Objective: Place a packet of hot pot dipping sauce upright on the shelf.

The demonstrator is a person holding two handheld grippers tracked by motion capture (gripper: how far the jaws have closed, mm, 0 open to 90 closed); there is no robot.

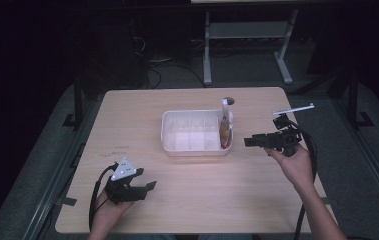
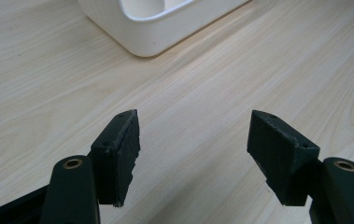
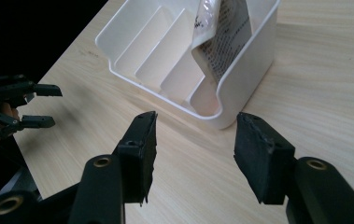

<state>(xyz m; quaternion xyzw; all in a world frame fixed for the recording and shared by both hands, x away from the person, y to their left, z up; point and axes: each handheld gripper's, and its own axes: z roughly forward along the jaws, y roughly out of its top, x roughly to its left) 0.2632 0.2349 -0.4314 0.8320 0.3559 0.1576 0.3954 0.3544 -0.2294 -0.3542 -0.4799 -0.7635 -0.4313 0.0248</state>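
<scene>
At the near left of the pale wooden table, the left gripper, black with a grey three-cornered plate on top, rests low over the bare wood. Its jaws stand wide apart with nothing between them. In the left gripper view a rounded corner of the white plastic divided tray lies beyond it, well apart from the jaw tips.

That tray sits in the middle of the table, its slots running side by side. In its rightmost slot stands a clear printed plastic sachet, upright and leaning slightly, its top rising above the rim.

Right of the tray, the right gripper is held level in the person's hand, pointing left at the tray's right end wall. Its jaws gape wide and hold nothing. In the right gripper view the sachet lies just beyond the open jaws, inside the tray's near corner, not touched.
</scene>
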